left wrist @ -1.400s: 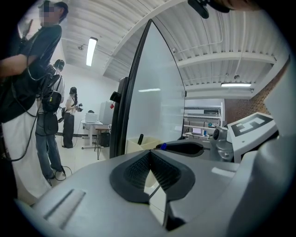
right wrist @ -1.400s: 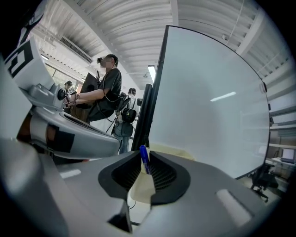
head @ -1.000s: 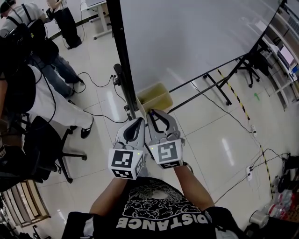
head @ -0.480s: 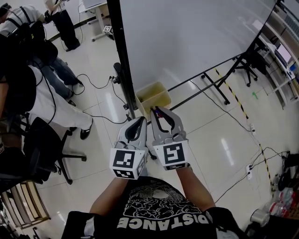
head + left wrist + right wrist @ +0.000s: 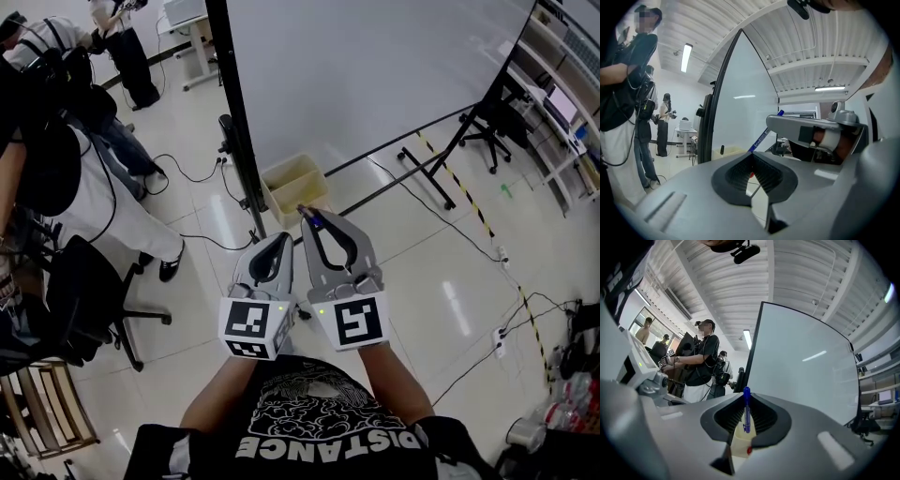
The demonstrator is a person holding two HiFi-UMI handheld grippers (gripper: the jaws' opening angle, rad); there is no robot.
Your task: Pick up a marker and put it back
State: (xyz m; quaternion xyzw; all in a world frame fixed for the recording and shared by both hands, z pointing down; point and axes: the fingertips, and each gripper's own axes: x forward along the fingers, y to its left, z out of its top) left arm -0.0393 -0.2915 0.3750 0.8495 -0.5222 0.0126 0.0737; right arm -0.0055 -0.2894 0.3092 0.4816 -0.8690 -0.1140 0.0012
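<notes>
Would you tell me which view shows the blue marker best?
The right gripper view: the blue marker stands upright, clamped between the right hand-held gripper's jaws. The head view shows only its tip; the left gripper view shows it slanting, from the side.

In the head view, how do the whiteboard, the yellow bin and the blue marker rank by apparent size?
Whiteboard: largest by far.
Yellow bin: second.
Blue marker: smallest, although it is nearer the camera than the bin; only its end shows.

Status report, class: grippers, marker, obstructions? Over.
Right gripper shut on blue marker. Left gripper shut, empty. Yellow bin at whiteboard's foot; nothing seen in the way.
</notes>
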